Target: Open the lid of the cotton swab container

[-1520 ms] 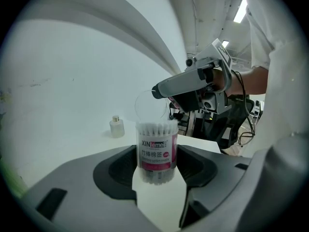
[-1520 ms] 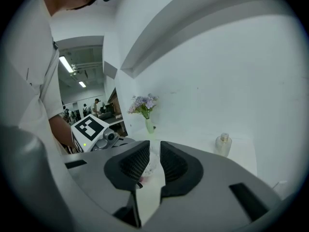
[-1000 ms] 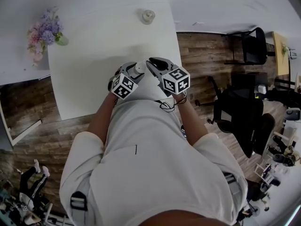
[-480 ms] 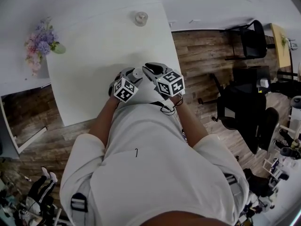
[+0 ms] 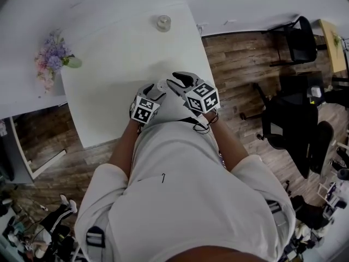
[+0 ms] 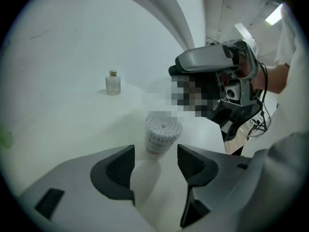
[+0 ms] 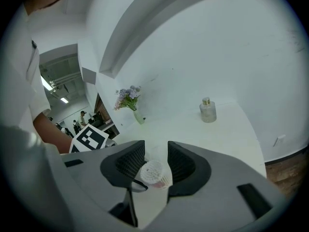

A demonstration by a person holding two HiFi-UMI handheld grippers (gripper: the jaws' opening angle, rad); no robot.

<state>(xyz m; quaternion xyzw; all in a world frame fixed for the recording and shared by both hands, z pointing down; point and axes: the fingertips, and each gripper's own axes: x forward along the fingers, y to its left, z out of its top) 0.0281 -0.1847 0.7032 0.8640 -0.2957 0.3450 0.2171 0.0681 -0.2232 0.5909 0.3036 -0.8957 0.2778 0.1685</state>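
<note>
White table (image 5: 109, 48), purple flowers (image 5: 53, 61) at its left, my left fingers (image 6: 118, 166) just opened wider, spread, cotton swab container (image 6: 161, 137) upright in their gap untouched, swab tips showing, my right fingers (image 7: 179, 164) just opening too, loose around its top

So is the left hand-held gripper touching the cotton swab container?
Apart. The left gripper view shows the left hand-held gripper, jaws just opened wider, with the cotton swab container between them and white table visible between it and either pad.
</note>
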